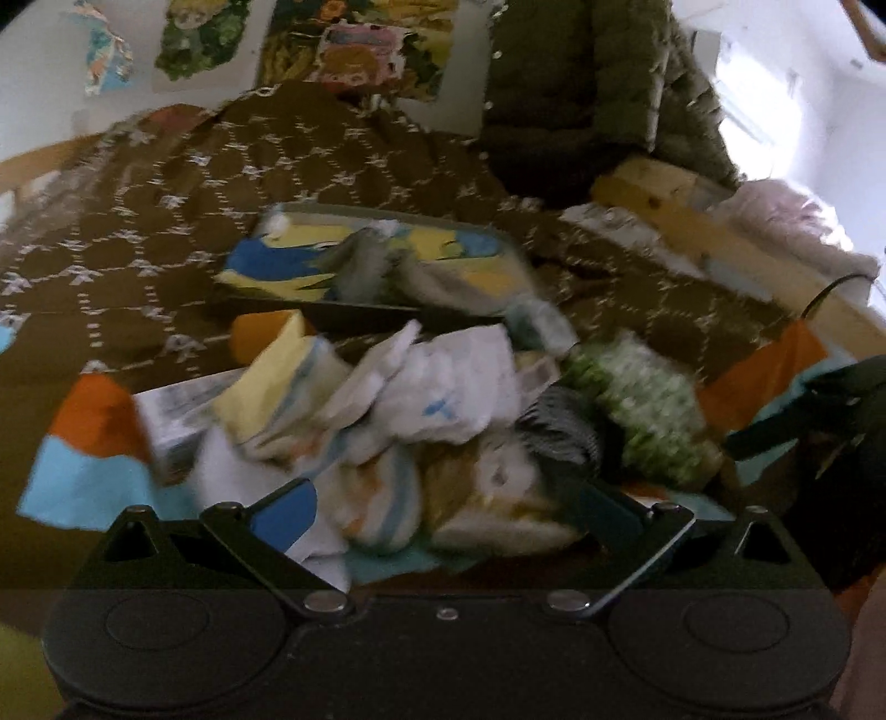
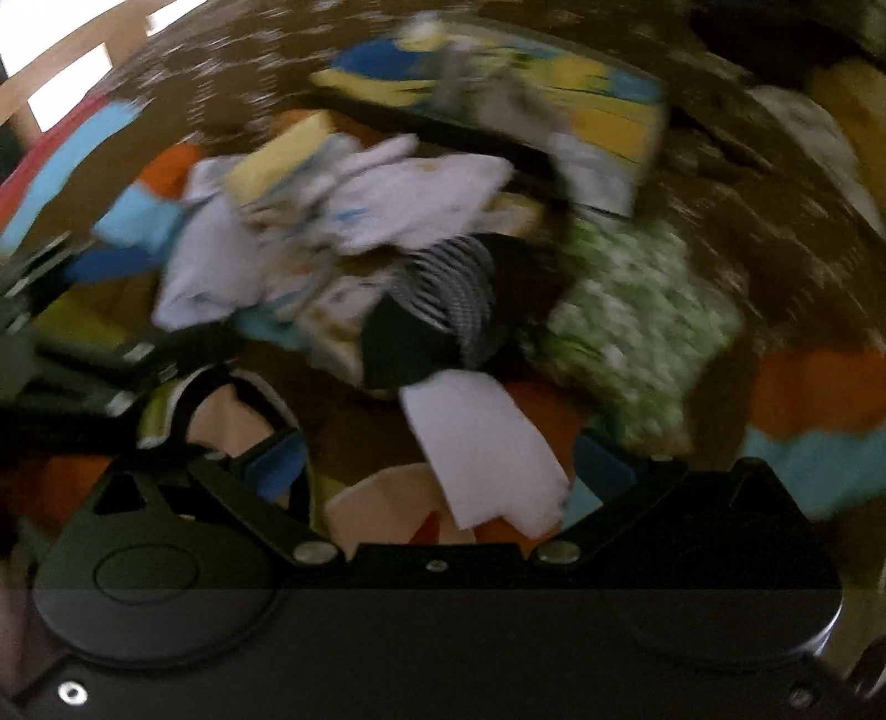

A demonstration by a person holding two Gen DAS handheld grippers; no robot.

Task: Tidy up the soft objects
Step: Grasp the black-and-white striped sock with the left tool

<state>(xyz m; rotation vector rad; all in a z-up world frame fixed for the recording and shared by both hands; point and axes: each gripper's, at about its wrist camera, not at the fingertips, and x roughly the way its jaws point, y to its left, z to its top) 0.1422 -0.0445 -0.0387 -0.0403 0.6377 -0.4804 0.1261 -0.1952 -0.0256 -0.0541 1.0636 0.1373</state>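
Note:
A pile of small soft clothes [image 1: 421,410] lies on a brown patterned bedspread [image 1: 166,221]: white pieces, a yellow one, a black-and-white striped one [image 2: 448,299] and a green-and-white fuzzy piece [image 1: 637,404]. Behind it lies a flat yellow-and-blue box [image 1: 376,260] with grey cloth on it. My left gripper [image 1: 448,515] is open, its jaws wide around the near edge of the pile. My right gripper [image 2: 437,471] is open over a white cloth [image 2: 482,448] that lies between the jaws. The right wrist view is blurred.
An olive puffer jacket [image 1: 598,72] hangs at the back right. Posters [image 1: 354,44] are on the wall. Orange and light-blue fabric [image 1: 94,448] lies on the bed at both sides. A yellow cushion [image 1: 648,188] and a pink fluffy item [image 1: 786,216] sit at the right.

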